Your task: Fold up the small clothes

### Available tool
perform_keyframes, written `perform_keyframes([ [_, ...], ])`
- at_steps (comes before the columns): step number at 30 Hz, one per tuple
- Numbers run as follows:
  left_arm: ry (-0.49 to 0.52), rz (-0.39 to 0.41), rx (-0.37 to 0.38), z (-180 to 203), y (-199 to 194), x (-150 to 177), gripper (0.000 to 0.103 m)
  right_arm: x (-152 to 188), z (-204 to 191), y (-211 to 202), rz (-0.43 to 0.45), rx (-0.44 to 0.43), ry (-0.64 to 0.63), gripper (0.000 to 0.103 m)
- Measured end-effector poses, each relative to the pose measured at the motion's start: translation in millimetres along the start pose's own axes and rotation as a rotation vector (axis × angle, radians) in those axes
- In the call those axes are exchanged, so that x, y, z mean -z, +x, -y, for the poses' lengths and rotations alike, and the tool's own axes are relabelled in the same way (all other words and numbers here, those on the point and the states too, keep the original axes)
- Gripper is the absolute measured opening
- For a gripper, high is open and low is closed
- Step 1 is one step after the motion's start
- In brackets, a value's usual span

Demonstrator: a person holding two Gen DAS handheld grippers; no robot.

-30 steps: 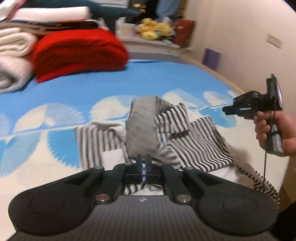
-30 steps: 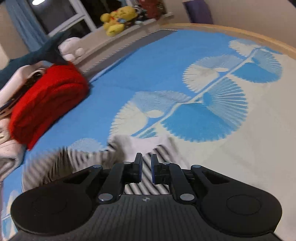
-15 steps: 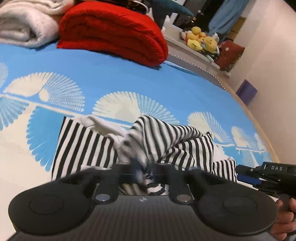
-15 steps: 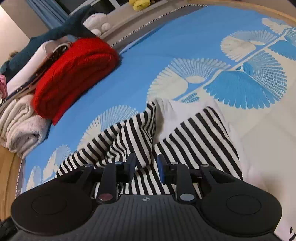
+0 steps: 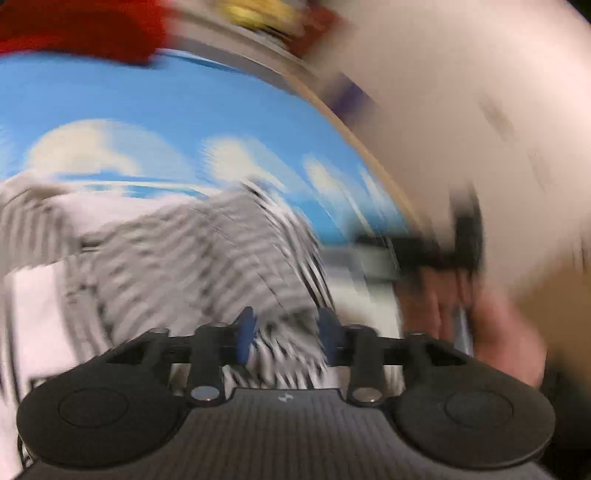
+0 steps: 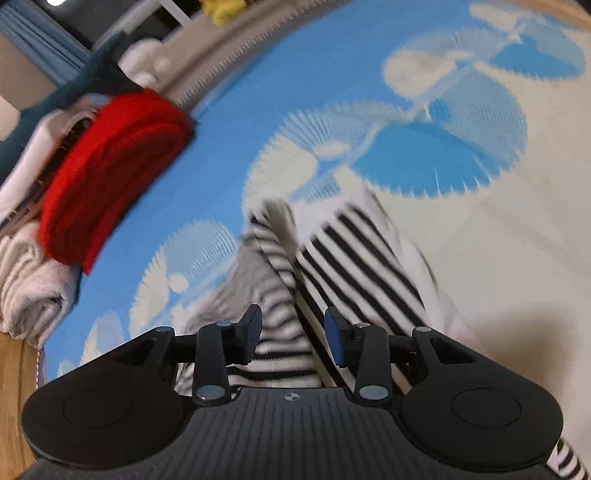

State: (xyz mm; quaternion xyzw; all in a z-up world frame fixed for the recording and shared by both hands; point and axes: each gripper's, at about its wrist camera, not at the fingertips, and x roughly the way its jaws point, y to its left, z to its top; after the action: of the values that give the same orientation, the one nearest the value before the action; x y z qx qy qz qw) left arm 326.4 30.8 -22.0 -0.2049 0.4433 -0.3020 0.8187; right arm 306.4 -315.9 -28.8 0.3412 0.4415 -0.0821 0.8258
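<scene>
A small black-and-white striped garment [image 5: 207, 251] lies crumpled on the blue and cream bed cover [image 5: 147, 99]. The left wrist view is heavily blurred. My left gripper [image 5: 286, 332] hangs just over the cloth, its jaws opening, blue pads apart with striped fabric showing between them but not pinched. In the right wrist view the same striped garment [image 6: 354, 258] lies folded under my right gripper [image 6: 293, 330], whose jaws are also opening, with a ridge of cloth in the gap and no pad pressing on it. The right gripper [image 5: 436, 254] and the hand holding it show at the right of the left wrist view.
A folded red knit [image 6: 110, 173] sits on a stack of pale folded blankets [image 6: 26, 288] at the far left of the bed. Soft toys [image 6: 221, 11] line a ledge beyond. The wooden bed edge [image 6: 14, 398] runs along the left.
Both grippers went from shut to apart. The left one let go of the striped cloth it had lifted and swung right and down. The right one sank closer over the garment.
</scene>
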Motion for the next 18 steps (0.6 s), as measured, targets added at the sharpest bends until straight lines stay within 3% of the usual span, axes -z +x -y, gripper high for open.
perform_keyframes([
  [1,-0.107,0.026,-0.044,-17,-3,-3,0.053,3,1,5,-0.030,0.029,-0.003,0.040],
  [3,-0.227,-0.001,-0.141,-40,4,-3,0.053,9,1,16,-0.083,0.066,-0.025,0.040],
  [6,-0.235,-0.090,-0.262,-52,25,2,0.053,18,2,29,-0.131,0.109,-0.044,0.040],
  [12,-0.314,-0.135,-0.303,-58,42,16,0.050,30,-5,45,-0.183,0.111,-0.083,0.040],
  [13,-0.308,-0.141,-0.315,-54,44,19,0.048,31,-6,46,-0.185,0.106,-0.099,0.033],
  [14,-0.303,-0.146,-0.318,-52,44,20,0.035,32,-9,46,-0.185,0.093,-0.109,0.026],
  [15,-0.295,-0.149,-0.305,-52,45,20,0.005,32,-10,45,-0.186,0.072,-0.109,0.009],
  [16,-0.279,-0.139,-0.291,-47,39,16,0.001,30,-12,43,-0.172,0.047,-0.085,0.001],
  [18,-0.219,-0.033,-0.290,-39,18,7,0.001,22,-11,25,-0.095,-0.038,0.001,0.001],
])
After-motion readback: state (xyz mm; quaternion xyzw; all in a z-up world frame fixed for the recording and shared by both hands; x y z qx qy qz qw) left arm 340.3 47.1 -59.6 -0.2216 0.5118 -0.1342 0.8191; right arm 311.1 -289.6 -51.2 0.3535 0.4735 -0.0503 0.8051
